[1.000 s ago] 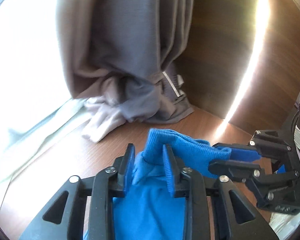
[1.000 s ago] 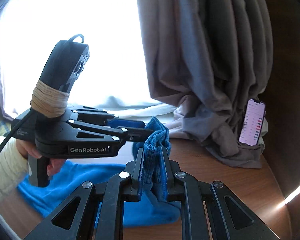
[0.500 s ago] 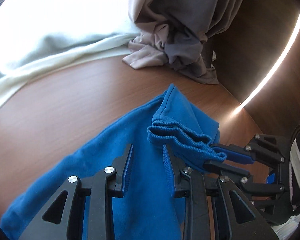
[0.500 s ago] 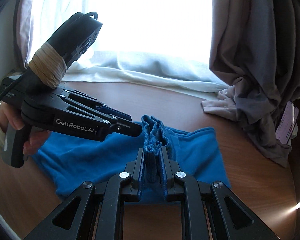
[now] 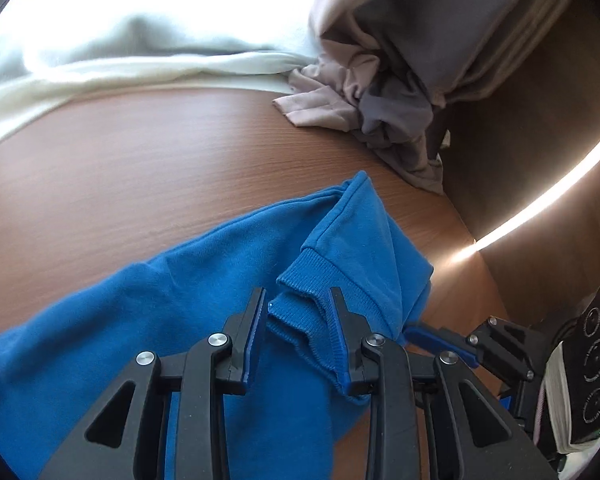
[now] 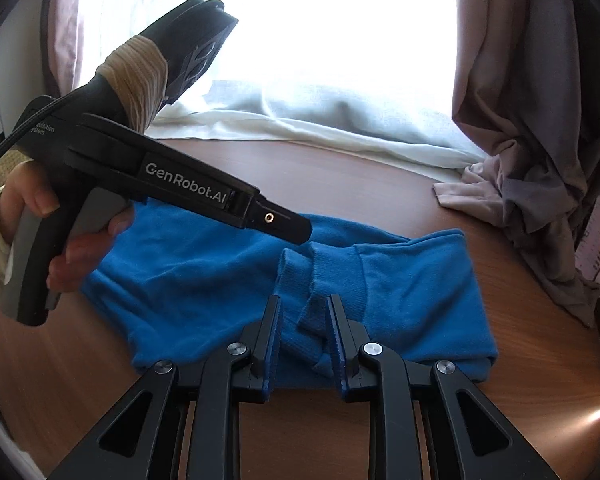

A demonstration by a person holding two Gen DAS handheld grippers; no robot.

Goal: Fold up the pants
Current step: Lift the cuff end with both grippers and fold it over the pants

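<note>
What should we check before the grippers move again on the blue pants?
1. Are the pants folded on the table: ok.
2. Is the right gripper clear of the cuffs: not ok; its jaws are opening, cuffs between them.
3. Is the left gripper gripping the cuffs: cannot tell; they sit between its jaws.
4. Are the cuffs flat: not ok, bunched.
5. Is the curtain apart from the pants: ok.

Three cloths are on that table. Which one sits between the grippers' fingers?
The blue pants. The white cloth and the grey curtain lie farther back by the window, untouched.
</note>
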